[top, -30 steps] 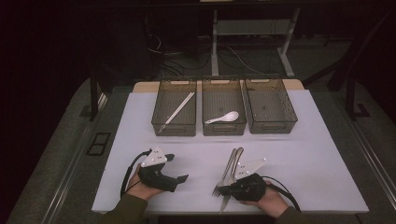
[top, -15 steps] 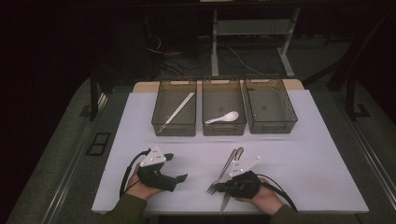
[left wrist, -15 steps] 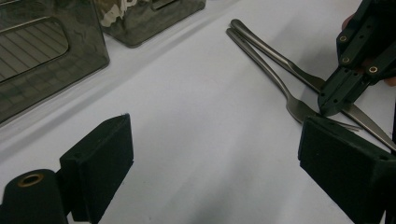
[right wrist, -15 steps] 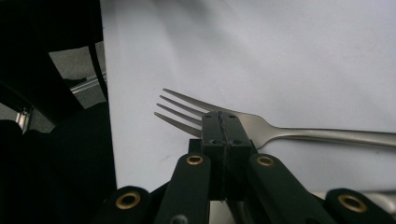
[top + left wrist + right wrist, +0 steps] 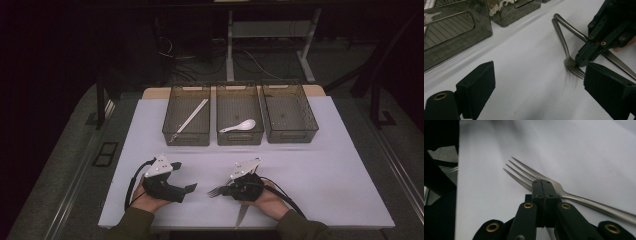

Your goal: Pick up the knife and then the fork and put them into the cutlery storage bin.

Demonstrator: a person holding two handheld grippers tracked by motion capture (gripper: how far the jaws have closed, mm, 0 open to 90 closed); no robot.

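The right hand-held gripper (image 5: 226, 190) is closed tight beside the fork (image 5: 529, 176), which lies on the counter (image 5: 325, 165). The left hand-held gripper (image 5: 187, 189) is open. Chopsticks (image 5: 192, 118) and spoon (image 5: 239, 126) sit in trays; the fork and knife (image 5: 241, 216) are left.

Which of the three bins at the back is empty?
The right bin is empty; chopsticks lie in the left one, a white spoon in the middle.

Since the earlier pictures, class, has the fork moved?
Yes. The fork has swung round: its tines now point left, no longer toward the trays.
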